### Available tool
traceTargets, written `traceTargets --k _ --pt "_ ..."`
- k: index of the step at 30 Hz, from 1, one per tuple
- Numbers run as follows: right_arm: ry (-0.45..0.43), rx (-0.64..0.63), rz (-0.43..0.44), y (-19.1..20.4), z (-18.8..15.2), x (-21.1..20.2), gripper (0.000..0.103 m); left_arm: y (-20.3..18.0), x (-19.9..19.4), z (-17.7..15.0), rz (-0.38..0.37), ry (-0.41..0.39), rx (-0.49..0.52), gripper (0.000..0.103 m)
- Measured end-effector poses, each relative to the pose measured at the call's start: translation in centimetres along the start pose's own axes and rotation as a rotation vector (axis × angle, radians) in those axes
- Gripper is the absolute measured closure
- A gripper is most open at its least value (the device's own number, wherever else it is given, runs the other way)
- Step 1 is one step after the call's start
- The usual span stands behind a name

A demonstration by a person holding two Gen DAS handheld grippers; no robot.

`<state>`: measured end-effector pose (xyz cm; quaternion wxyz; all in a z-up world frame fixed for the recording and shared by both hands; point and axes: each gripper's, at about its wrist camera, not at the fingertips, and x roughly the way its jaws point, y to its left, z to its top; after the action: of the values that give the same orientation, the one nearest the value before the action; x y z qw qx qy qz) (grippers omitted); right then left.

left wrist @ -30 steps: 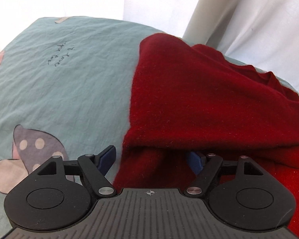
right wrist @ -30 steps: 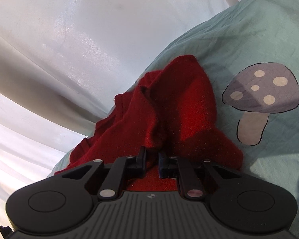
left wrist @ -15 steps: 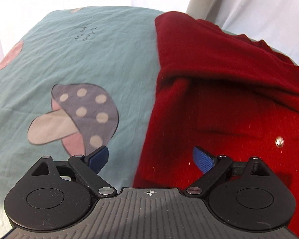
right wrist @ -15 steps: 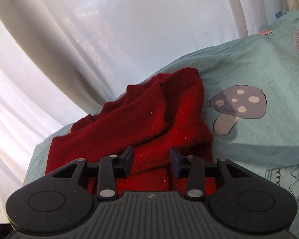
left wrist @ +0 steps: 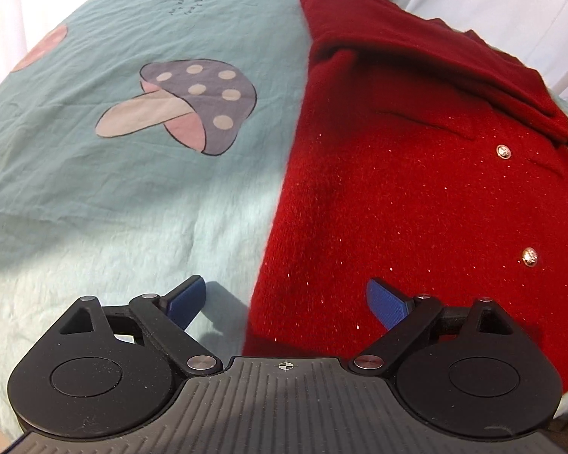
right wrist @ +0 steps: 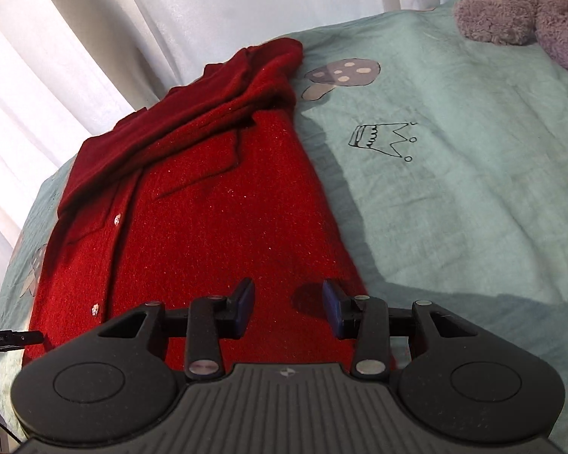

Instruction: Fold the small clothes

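Red wool cardigan lies flat on the bed's green sheet, its top already folded over at the far end. My left claw gapes wide astride its left edge; my right claw, just opened partway, grips nothing, ready for the near hem.

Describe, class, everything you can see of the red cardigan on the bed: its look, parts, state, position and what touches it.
The red cardigan looks like fuzzy, slightly glittery knit with small shiny buttons down a front placket. It lies mostly flat on the pale green mushroom-print sheet, its far end folded over into a bunched, darker band. The near part is smooth. Neither gripper holds it: the left gripper hangs open over its edge and the right gripper is open above its near part.
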<state>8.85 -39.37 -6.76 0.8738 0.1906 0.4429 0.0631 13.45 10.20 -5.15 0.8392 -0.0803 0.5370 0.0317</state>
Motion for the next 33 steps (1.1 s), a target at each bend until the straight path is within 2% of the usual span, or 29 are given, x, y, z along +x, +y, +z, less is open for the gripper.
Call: traceTargets --k 5,7,8,13,14,16,18,19,20,22,23,25,28,30,31,32,33 --pt "0.006 -0.02 -0.024 -0.8 -1.1 -1.5 0.063 0.5 -0.9 -1.4 0.001 0.004 -0.006 0.022" --pt "0.011 -0.03 -0.057 -0.9 -1.5 -1.9 0.053 0.7 -1.2 -1.7 -0.007 0.013 0.0 0.026" --pt "0.009 -0.032 -0.065 -1.1 -1.6 -2.1 0.05 0.8 -1.3 -1.9 -0.019 0.021 0.001 0.028" --pt "0.066 -0.033 -0.04 -1.4 -2.2 -2.0 0.051 1.5 -2.1 -2.8 -0.101 0.069 0.0 0.039" --pt "0.069 -0.04 -0.037 -1.4 -2.3 -2.1 0.051 1.6 -2.2 -2.9 -0.11 0.074 0.003 0.043" --pt "0.072 -0.045 -0.037 -1.5 -2.4 -2.1 0.062 2.0 -2.2 -3.0 -0.125 0.078 0.016 0.047" --pt "0.072 -0.044 -0.049 -1.8 -2.4 -2.2 0.084 2.5 -2.2 -2.8 -0.123 0.087 0.015 0.059" --pt "0.073 -0.034 -0.04 -2.1 -2.3 -2.2 0.087 2.8 -2.2 -2.7 -0.134 0.1 0.004 0.068" --pt "0.077 -0.017 -0.028 -2.5 -2.3 -2.3 0.088 3.2 -2.1 -2.7 -0.162 0.118 -0.011 0.071" --pt "0.085 -0.015 -0.038 -3.0 -2.3 -2.4 0.087 3.6 -2.0 -2.8 -0.202 0.137 -0.029 0.071" --pt "0.091 -0.015 -0.045 -3.2 -2.3 -2.4 0.081 3.7 -2.0 -2.9 -0.212 0.136 -0.023 0.067" --pt "0.1 0.009 -0.004 -3.7 -2.4 -2.4 0.076 3.9 -2.0 -2.9 -0.249 0.142 -0.042 0.063" --pt "0.118 0.037 0.058 -4.0 -2.3 -2.2 0.071 4.3 -1.5 -2.8 -0.328 0.174 -0.091 0.063" --pt "0.125 0.038 0.081 -3.9 -2.3 -2.1 0.071 4.3 -1.4 -2.8 -0.326 0.177 -0.076 0.067" --pt "0.127 0.046 0.091 -4.0 -2.3 -2.0 0.072 4.4 -1.4 -2.7 -0.309 0.186 -0.074 0.079" --pt "0.129 0.051 0.09 -4.1 -2.2 -2.0 0.077 4.5 -1.3 -2.6 -0.297 0.202 -0.075 0.087" --pt "0.133 0.057 0.088 -4.2 -2.1 -2.0 0.08 4.5 -1.2 -2.5 -0.303 0.211 -0.077 0.087"
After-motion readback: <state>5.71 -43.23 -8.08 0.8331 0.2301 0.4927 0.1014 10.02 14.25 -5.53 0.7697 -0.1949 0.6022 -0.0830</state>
